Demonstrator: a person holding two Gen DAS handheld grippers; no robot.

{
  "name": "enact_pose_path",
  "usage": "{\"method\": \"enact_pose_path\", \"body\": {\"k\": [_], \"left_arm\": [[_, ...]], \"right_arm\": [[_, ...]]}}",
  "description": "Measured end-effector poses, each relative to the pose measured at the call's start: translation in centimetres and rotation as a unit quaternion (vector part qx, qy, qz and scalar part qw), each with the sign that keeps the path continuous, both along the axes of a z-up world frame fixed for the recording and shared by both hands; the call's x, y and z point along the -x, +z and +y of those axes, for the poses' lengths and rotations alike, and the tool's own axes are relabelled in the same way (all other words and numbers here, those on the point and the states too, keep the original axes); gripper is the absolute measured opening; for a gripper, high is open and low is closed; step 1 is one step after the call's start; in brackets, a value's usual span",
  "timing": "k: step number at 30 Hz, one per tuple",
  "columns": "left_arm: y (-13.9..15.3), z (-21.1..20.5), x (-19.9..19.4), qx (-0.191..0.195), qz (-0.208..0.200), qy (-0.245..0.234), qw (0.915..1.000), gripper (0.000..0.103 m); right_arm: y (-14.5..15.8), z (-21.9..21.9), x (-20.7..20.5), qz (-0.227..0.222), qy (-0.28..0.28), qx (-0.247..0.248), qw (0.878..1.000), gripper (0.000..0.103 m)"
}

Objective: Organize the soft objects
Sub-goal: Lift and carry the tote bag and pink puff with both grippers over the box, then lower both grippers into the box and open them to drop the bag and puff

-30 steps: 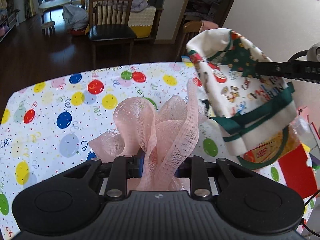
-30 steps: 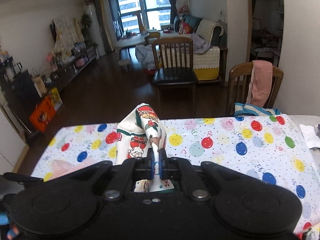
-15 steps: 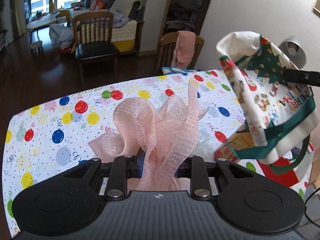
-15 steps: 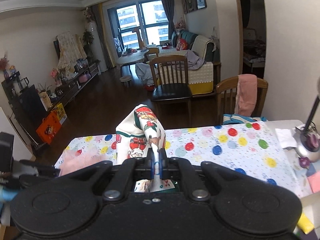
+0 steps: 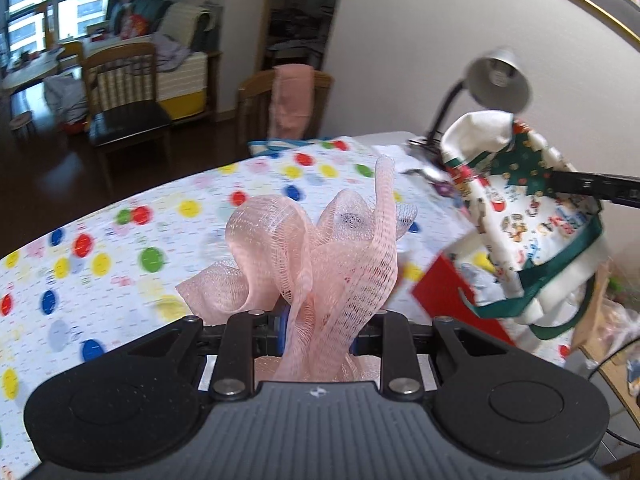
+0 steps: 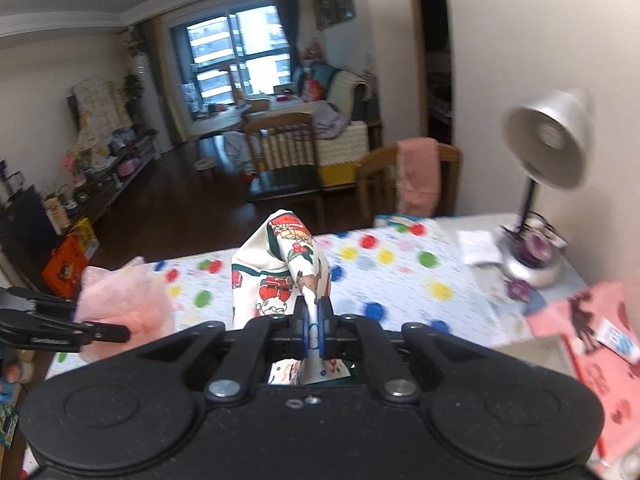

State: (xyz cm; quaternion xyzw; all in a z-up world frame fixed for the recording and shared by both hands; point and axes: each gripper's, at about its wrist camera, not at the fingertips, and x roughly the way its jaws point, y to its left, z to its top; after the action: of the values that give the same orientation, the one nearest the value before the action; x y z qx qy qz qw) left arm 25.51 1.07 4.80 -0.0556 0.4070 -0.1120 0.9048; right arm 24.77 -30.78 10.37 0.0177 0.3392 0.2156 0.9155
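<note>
- Pink mesh bath sponge point(image 5: 316, 256) is clamped in the left tool point(image 5: 316, 328), above the balloon-print desk point(image 5: 120, 248).
- Christmas-print cloth bag point(image 6: 284, 264) is pinched by the closed right tool point(image 6: 314, 320); a silver desk lamp point(image 6: 548, 140) stands at two o'clock.

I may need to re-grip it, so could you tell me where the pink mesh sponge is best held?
Grip the gathered core of the pink mesh sponge, coming from below as the left gripper does now. The ruffles fan out loose and springy, so only the bunched middle gives the jaws something firm.
</note>
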Motion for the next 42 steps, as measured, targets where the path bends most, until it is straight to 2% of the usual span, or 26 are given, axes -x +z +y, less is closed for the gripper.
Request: {"method": "enact_pose_path", "body": {"k": [13,20,25,31,37,42], "left_arm": [[-0.4,-15.2,-2.4,0.007,0.015,-0.085,0.9963,0.025],[-1.7,-22.9,-4.3,0.007,0.026,-0.127,0.9915,0.025],[-2.3,-27.7,-5.6,0.017,0.033,-0.151,0.9879,0.025],[-4.3,-32.2,-7.0,0.016,0.049,-0.167,0.9846,0.025],[-7.4,-34.9,-8.1,0.007,0.076,-0.175,0.9816,0.025],[-10.0,-35.6,-9.2,-0.007,0.094,-0.161,0.9825,0.025]], "right_arm": [[-4.0,-14.0,-1.4,0.032,-0.079,-0.018,0.996,0.004],[-5.8,-18.8,-2.8,0.052,-0.104,-0.022,0.993,0.004],[-7.6,-21.2,-3.9,0.067,-0.113,-0.021,0.991,0.004],[-9.7,-22.9,-5.3,0.091,-0.123,-0.023,0.988,0.004],[-12.5,-23.3,-6.5,0.122,-0.116,-0.016,0.986,0.004],[-14.5,-23.1,-7.6,0.137,-0.107,-0.007,0.985,0.004]]}}
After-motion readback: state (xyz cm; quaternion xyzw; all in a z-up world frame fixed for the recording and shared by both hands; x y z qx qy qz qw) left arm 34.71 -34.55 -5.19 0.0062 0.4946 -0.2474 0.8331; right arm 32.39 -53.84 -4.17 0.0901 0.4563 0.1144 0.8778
